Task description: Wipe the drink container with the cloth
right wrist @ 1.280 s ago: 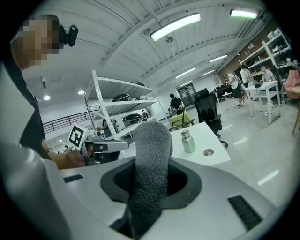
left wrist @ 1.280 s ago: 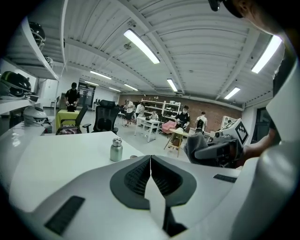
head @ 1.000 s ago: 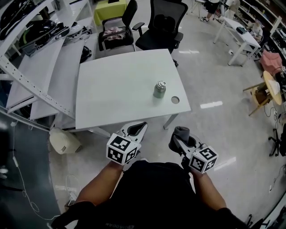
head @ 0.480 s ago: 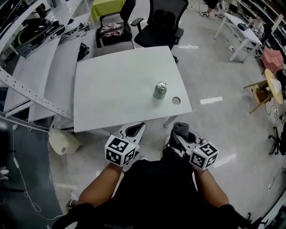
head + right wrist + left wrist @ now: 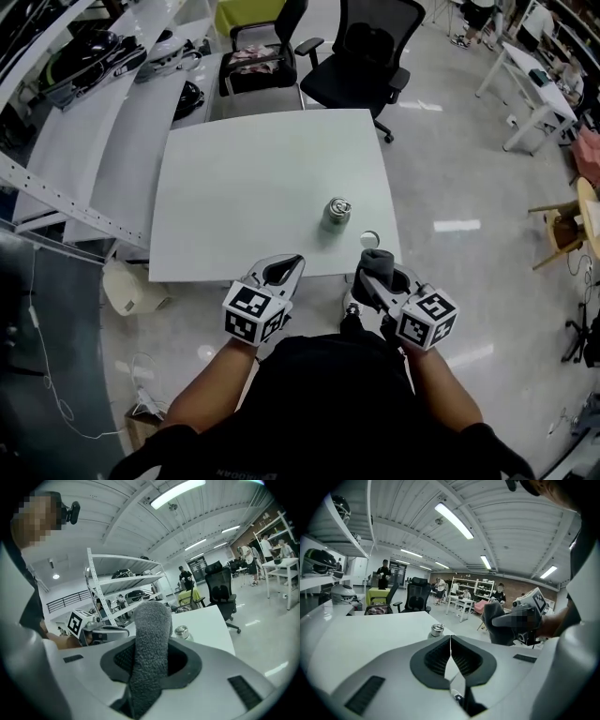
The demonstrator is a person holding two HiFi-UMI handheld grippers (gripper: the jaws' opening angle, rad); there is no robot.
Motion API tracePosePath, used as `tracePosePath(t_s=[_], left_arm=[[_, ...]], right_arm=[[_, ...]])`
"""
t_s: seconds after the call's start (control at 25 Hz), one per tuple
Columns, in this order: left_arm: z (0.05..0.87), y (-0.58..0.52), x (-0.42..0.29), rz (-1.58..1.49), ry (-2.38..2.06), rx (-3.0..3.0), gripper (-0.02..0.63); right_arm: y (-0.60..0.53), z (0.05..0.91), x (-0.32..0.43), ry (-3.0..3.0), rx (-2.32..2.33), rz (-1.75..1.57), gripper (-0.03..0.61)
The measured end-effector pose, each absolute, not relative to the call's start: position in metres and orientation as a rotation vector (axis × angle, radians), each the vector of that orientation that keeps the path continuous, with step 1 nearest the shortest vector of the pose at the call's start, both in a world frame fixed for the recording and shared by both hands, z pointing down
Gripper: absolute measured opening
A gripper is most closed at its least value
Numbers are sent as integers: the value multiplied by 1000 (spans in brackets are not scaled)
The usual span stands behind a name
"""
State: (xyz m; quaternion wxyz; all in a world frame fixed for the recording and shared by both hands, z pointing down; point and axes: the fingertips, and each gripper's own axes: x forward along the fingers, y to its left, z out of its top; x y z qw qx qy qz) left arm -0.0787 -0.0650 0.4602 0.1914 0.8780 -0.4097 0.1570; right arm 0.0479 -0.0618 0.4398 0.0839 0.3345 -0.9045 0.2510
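I've closed in on the smooth white table (image 5: 234, 187) since a second ago, so the drink container (image 5: 336, 215), a squat metal cylinder with a shiny cap, now stands upright just ahead of my grippers, not yet touched. My right gripper (image 5: 375, 277) clamps the cloth (image 5: 147, 644), a thick fuzzy grey fold poking up between its jaws. My left gripper (image 5: 450, 641) is pressed shut on nothing, ribbed dark pads (image 5: 464, 659) meeting.
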Motion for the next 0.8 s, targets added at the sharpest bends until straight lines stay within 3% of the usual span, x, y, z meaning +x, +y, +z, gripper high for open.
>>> tracePosePath(t_s=[0.64, 0.8], left_arm=[[476, -161, -47, 595, -1460, 2391, 24], [490, -169, -40, 749, -1411, 2441, 138]], right_arm=[[-182, 464, 65, -2746, 630, 816, 112], [-198, 464, 55, -2754, 589, 804, 112]])
